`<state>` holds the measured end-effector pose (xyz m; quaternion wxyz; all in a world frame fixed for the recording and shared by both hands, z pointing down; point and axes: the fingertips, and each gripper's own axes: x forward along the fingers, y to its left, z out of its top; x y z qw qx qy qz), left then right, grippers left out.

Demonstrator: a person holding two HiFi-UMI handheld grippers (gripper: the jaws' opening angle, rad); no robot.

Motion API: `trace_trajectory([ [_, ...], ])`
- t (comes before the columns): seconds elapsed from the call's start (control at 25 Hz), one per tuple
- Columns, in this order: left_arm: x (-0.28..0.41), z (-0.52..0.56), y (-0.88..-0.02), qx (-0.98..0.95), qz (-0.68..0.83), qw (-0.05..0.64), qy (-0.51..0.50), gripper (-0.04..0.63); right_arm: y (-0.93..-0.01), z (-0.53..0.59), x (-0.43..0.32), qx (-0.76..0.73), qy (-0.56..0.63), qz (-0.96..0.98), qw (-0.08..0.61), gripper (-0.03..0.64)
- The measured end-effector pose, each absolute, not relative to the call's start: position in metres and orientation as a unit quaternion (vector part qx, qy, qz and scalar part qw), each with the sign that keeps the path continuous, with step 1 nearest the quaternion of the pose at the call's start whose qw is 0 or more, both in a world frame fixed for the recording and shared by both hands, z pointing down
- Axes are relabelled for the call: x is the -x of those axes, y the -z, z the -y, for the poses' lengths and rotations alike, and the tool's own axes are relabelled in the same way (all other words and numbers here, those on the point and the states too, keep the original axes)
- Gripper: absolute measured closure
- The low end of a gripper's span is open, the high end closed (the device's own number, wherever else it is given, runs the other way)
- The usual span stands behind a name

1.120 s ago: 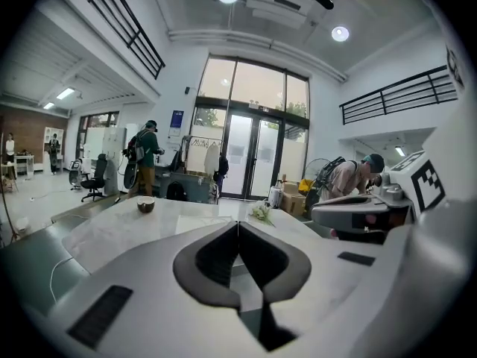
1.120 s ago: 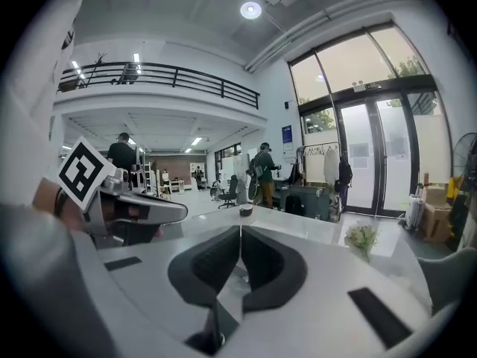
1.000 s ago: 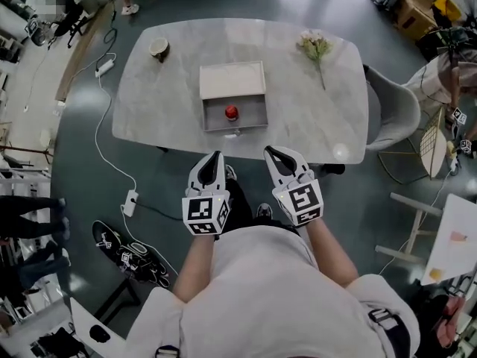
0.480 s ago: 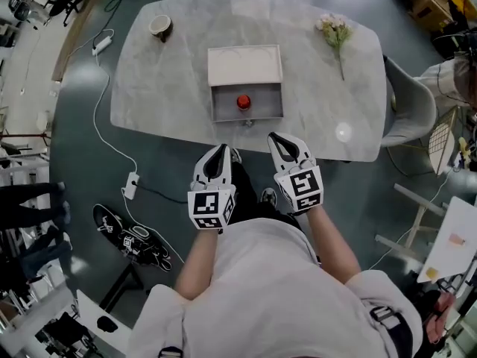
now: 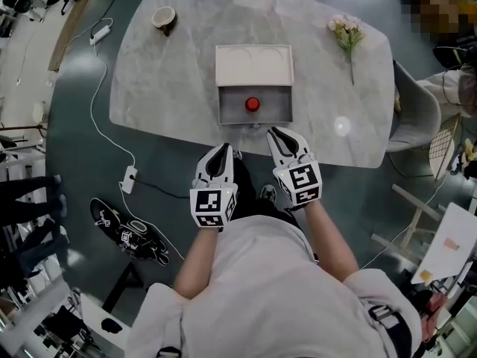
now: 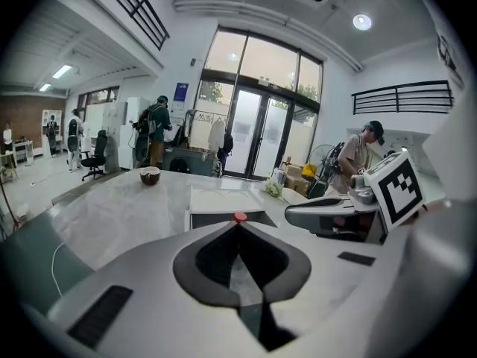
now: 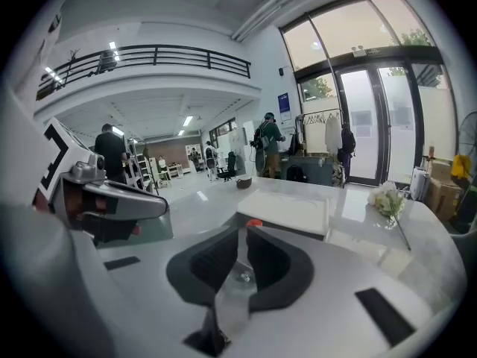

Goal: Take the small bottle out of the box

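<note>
A small bottle with a red cap [image 5: 253,104] stands in the open grey drawer of a pale box [image 5: 254,66] on the marble table [image 5: 164,80]. Its red cap [image 6: 239,218] shows just past the left jaw tips and again as a red cap [image 7: 254,223] in the right gripper view. My left gripper [image 5: 220,153] hangs shut and empty below the table's near edge. My right gripper [image 5: 277,135] is shut too, empty, its tip at the near edge just below the drawer. Both are apart from the bottle.
A brown bowl [image 5: 163,18] sits at the table's far left, a sprig of flowers [image 5: 347,32] at the far right. A grey chair [image 5: 414,110] stands right of the table. A white cable with power strip [image 5: 128,179] lies on the floor at left. People stand in the background.
The table, box and bottle have drawn closer and shifted right in the head view. Both grippers stay shut and now sit nearer the table's front edge.
</note>
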<state>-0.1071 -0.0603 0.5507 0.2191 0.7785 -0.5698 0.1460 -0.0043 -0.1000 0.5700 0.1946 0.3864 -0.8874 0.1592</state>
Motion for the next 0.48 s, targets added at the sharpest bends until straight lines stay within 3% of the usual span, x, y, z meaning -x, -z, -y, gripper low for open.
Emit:
trace_trajectory([
  [0.08,0.111,0.065,-0.554,-0.779,0.567,0.223,-0.151,0.571,-0.576,0.107,0.007,-0.386,-0.164,0.885,0.202,0.557],
  [0.16,0.113,0.069,-0.557,-0.779,0.563,0.228,-0.154,0.571,-0.582,0.112,0.010,-0.385,-0.173,0.881,0.212,0.474],
  [0.48,0.123,0.095,-0.562,-0.784,0.554,0.230,-0.160,0.572,-0.596,0.132,0.021,-0.386,-0.184,0.874,0.231,0.459],
])
